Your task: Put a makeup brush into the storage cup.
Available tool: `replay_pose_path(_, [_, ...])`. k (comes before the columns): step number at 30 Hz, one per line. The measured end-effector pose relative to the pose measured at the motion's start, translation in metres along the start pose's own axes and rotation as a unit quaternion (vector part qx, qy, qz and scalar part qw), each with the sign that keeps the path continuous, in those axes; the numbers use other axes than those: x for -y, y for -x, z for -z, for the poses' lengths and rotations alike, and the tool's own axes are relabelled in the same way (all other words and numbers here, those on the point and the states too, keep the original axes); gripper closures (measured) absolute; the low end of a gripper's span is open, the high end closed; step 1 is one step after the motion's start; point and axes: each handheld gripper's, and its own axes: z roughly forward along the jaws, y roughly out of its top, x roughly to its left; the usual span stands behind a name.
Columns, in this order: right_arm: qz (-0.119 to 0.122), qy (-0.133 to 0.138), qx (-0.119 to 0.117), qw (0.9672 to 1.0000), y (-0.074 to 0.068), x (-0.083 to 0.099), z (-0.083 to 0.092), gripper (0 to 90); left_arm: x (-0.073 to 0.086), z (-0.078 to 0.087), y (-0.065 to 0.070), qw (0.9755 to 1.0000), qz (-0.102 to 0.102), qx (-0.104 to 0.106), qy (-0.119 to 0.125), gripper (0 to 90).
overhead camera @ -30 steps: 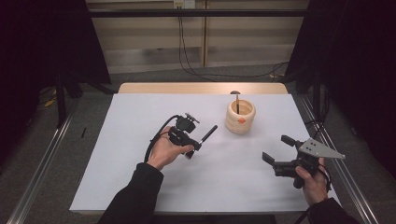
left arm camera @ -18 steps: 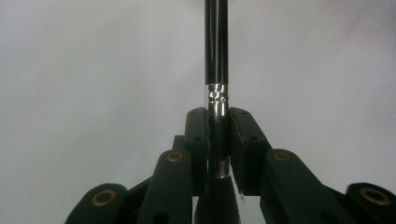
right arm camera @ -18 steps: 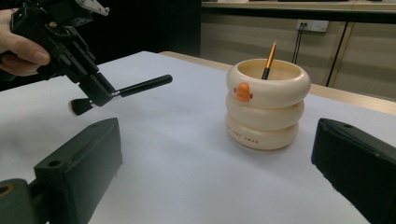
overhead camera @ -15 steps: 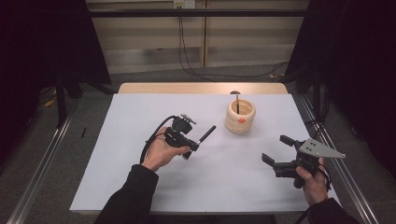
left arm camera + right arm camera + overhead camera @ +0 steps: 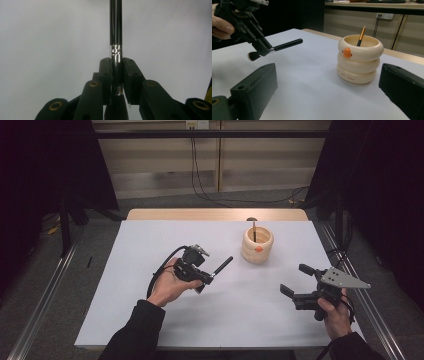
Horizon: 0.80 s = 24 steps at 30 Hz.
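My left tool [image 5: 212, 276] is clamped on a black makeup brush [image 5: 220, 267]: both jaws press the shiny metal collar of the brush [image 5: 116, 53], and the long dark handle runs straight out beyond them. In the right gripper view the brush [image 5: 284, 45] hangs above the white tabletop [image 5: 150, 320], its handle tilted up and away from my left hand [image 5: 167, 287], with the soft bristle end sticking out on the other side of the jaws. Handle tip points toward the cream holder [image 5: 257, 245], but it is well apart from it.

That holder is a pot shaped like stacked rings with a small orange duck mark on its front [image 5: 347, 53]. It stands upright near the far edge of the tabletop, right of centre. A thin orange-handled brush [image 5: 361, 35] leans inside it.

My right tool [image 5: 305, 284] sits low by the right edge of the tabletop, jaws spread wide with nothing between them, facing the holder.
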Motion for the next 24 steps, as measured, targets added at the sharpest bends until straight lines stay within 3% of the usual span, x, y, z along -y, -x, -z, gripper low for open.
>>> replay_pose_path(10, [0.015,-0.012,-0.029,0.9994,-0.002,-0.004,-0.003,3.5,0.001,0.003,0.005,0.9999,-0.014,0.003,0.000,78.2])
replay_pose_path(14, [0.026,-0.016,-0.027,0.9992,-0.003,-0.005,-0.004,3.5,0.001,0.006,0.008,0.9998,-0.018,0.005,-0.001,78.2])
replay_pose_path(21, [0.027,-0.024,-0.017,0.9992,-0.005,-0.009,-0.007,9.1,0.005,0.009,0.012,0.9996,-0.028,0.007,0.000,78.2])
replay_pose_path(23, [0.023,-0.024,-0.031,0.9990,-0.006,-0.011,-0.008,9.0,0.007,0.009,0.014,0.9997,-0.025,0.005,0.001,78.2])
replay_pose_path(24, [0.024,-0.022,-0.026,0.9991,-0.007,-0.012,-0.008,9.3,0.007,0.010,0.013,0.9991,-0.041,0.005,-0.012,78.2])
